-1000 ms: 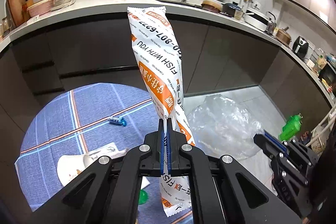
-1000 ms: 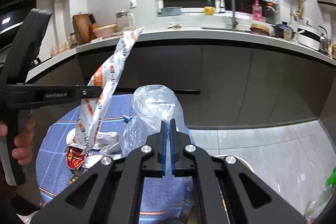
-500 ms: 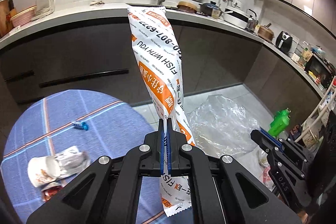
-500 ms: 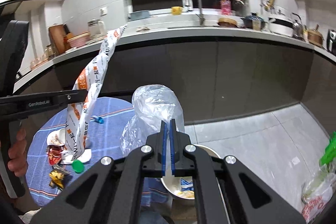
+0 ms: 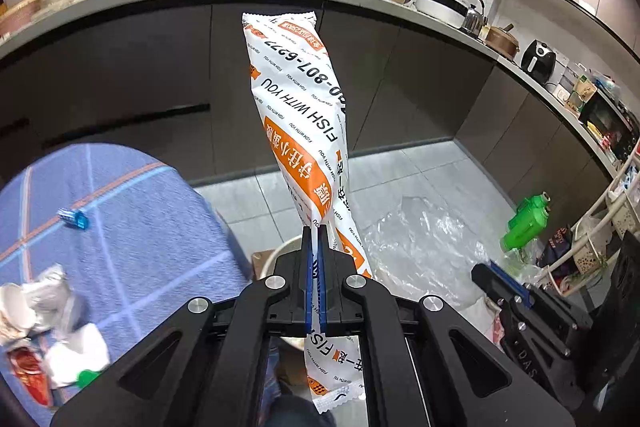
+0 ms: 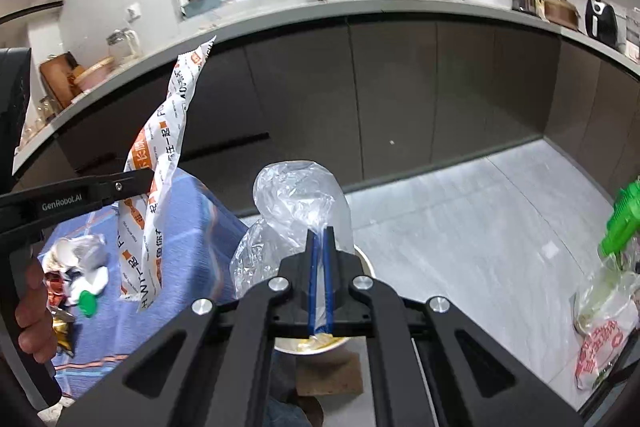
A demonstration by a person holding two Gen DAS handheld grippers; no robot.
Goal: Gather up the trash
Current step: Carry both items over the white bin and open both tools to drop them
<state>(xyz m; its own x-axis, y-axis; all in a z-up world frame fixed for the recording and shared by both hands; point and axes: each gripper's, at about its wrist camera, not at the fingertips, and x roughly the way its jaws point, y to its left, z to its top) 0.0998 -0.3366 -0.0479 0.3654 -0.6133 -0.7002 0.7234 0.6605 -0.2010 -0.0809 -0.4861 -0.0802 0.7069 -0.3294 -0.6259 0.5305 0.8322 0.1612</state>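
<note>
Currently the left gripper (image 5: 315,239) is clamping the snack wrapper (image 5: 304,115); the right gripper (image 6: 320,243) is pinching the clear bag (image 6: 298,211). Both are hovering above the bin (image 6: 366,263) at lower centre. Next, presumably: release over it.

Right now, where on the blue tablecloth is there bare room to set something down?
The blue tablecloth lies bare between the small blue clip and its floor-side edge. The near-left corner is crowded: the pile of crumpled wrappers and the green cap.
</note>
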